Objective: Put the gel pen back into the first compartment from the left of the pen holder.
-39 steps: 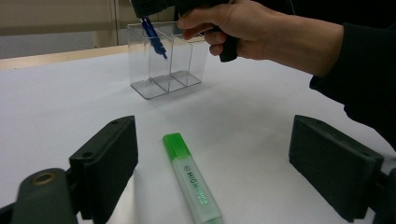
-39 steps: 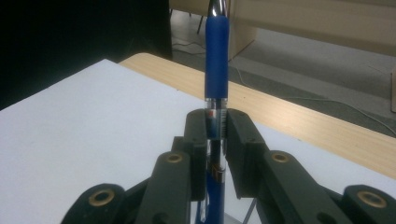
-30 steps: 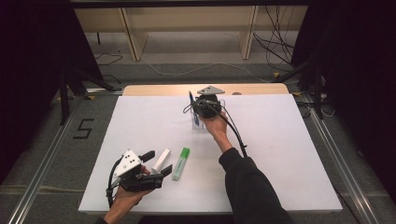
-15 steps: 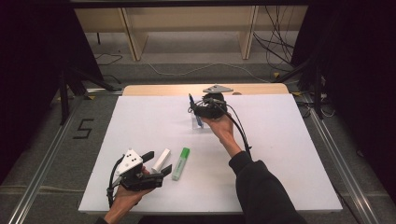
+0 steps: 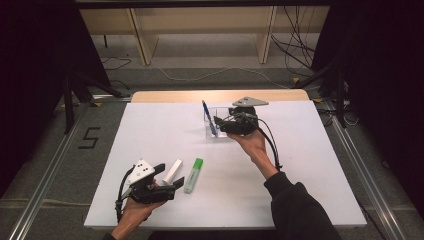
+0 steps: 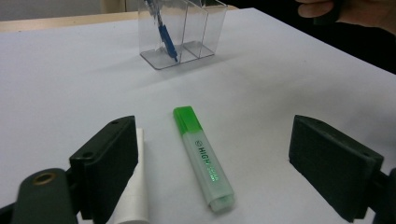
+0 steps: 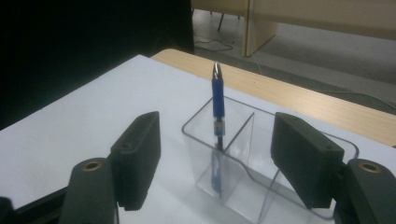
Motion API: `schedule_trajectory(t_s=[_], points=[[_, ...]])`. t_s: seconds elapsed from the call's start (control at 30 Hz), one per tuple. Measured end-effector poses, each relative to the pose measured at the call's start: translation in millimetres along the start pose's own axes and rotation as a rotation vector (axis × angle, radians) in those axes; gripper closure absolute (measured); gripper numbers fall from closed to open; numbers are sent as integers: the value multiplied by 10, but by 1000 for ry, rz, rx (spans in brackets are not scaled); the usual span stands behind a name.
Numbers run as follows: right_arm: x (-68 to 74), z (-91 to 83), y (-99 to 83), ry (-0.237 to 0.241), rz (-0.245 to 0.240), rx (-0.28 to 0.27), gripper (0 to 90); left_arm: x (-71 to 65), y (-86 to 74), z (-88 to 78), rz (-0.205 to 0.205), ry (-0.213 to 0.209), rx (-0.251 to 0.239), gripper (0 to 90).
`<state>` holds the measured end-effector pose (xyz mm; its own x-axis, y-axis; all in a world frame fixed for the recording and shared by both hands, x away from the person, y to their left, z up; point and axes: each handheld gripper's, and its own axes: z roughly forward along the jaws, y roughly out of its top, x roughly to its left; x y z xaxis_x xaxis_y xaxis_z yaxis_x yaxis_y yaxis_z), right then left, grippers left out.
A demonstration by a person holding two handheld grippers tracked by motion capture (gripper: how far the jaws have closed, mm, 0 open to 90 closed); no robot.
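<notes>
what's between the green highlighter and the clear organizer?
Nothing: only bare white table lies between the green highlighter and the clear organizer, plainest in the left gripper view.

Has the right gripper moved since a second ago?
Yes. The right gripper has drawn back to the right of the clear holder, away from the blue pen it was at before; its fingers are open now.

Soft overhead light is brightening the white table [image 5: 300, 165]; beyond its edges the surroundings are sinking into darkness, frames looking slightly grainy.
</notes>
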<state>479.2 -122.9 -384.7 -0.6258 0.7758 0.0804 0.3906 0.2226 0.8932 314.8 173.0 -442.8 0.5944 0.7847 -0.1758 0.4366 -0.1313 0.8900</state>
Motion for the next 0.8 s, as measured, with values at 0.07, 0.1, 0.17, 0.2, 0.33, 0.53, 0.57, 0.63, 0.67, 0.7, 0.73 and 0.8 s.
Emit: schedule_trajectory(t_s=[0.07, 0.1, 0.17, 0.2, 0.33, 0.53, 0.57, 0.63, 0.67, 0.7, 0.73, 0.8], points=[[-6, -68, -43, 17, 2, -2, 335, 1, -3, 8, -9, 0, 5, 151], [-8, -124, -92, 23, 0, -4, 334, 9, -6, 16, -9, 6, 18, 152], [-10, -148, -114, 27, -9, -6, 330, 11, -8, 21, -12, 6, 25, 152], [-1, -201, -149, 30, -12, -1, 321, 13, -10, 24, -10, 9, 32, 154], [18, -307, -210, 39, -19, -4, 297, 13, -16, 40, -11, 15, 42, 155], [41, -402, -335, 57, -23, -4, 283, 14, -21, 52, -7, 17, 65, 155], [41, -421, -363, 61, -26, -7, 284, 13, -23, 56, -10, 17, 67, 155], [39, -459, -416, 66, -24, -4, 281, 17, -26, 62, -12, 19, 71, 157], [34, -493, -468, 68, -22, -4, 280, 17, -28, 66, -15, 18, 71, 161], [34, -493, -468, 68, -22, -4, 280, 17, -27, 67, -18, 17, 76, 161], [24, -506, -497, 72, -28, -9, 280, 15, -27, 69, -21, 15, 77, 161], [8, -545, -586, 69, -17, -8, 280, 4, -23, 81, -18, 16, 85, 160]])
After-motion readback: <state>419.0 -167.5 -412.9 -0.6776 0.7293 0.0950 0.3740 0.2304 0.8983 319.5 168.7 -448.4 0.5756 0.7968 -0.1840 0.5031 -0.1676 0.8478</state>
